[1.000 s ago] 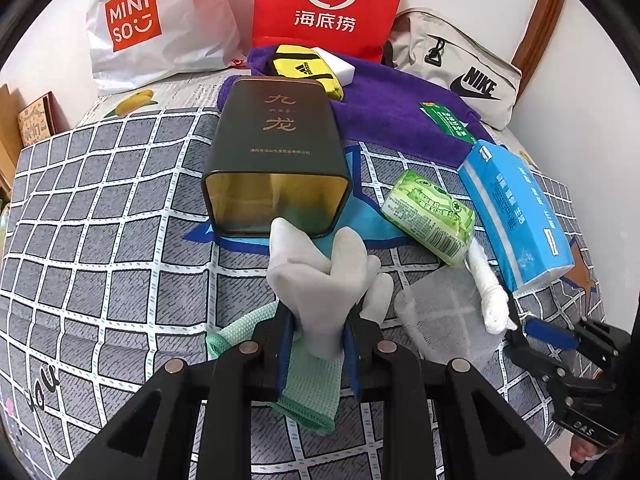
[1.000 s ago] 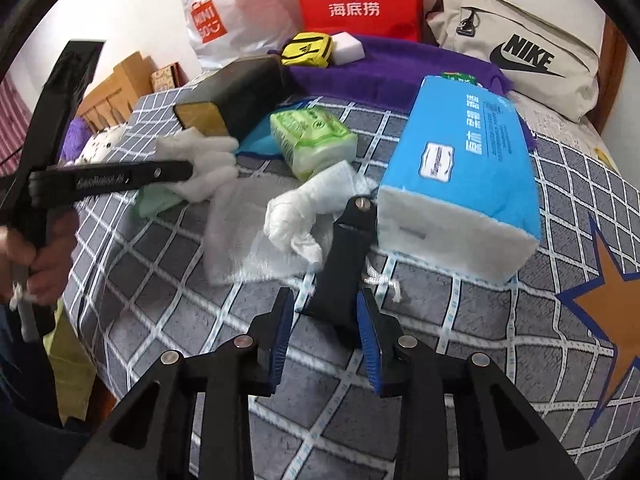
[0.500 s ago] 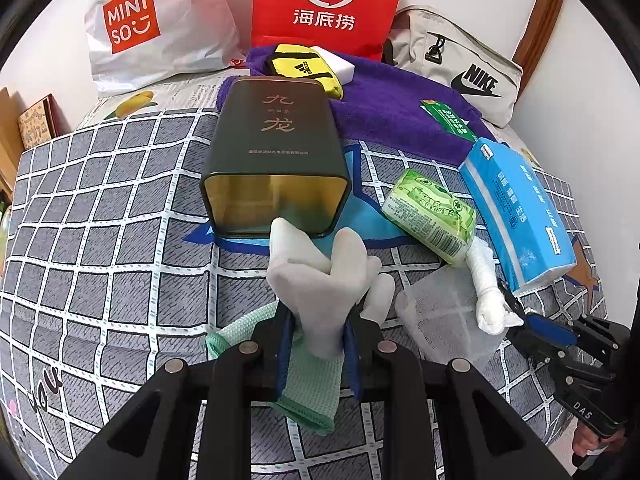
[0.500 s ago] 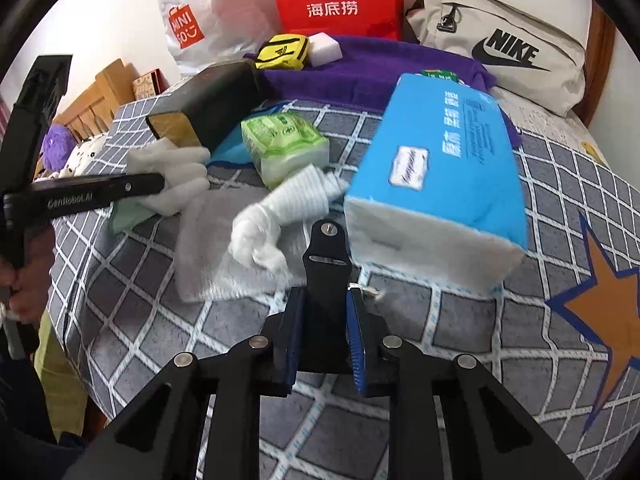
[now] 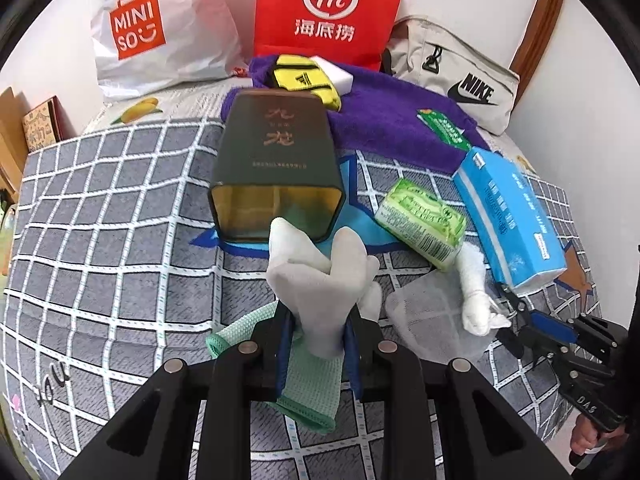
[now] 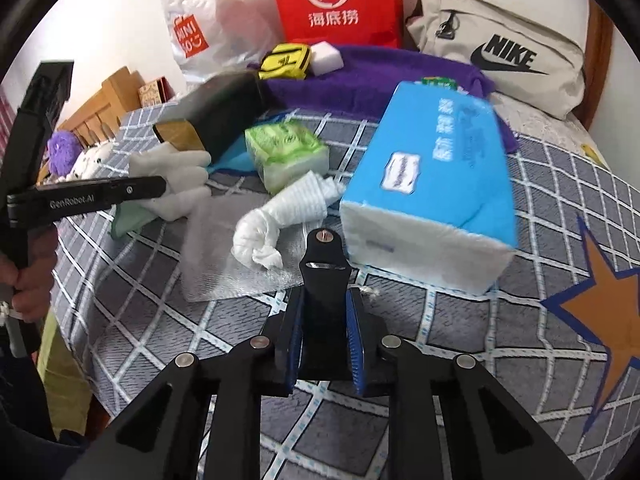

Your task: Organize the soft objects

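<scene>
One glove (image 5: 324, 280), two tissue packs (image 5: 508, 212), one tin (image 5: 276, 152)

Red bag (image 5: 330, 8), Nike pouch (image 5: 460, 80)

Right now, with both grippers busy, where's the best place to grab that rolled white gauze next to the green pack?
Probably the ribbed middle of the rolled white gauze, jaws across its narrow width, coming from above. It lies flat and slanted beside the green pack; the knotted end looks lumpy and loose, a poorer hold.
</scene>
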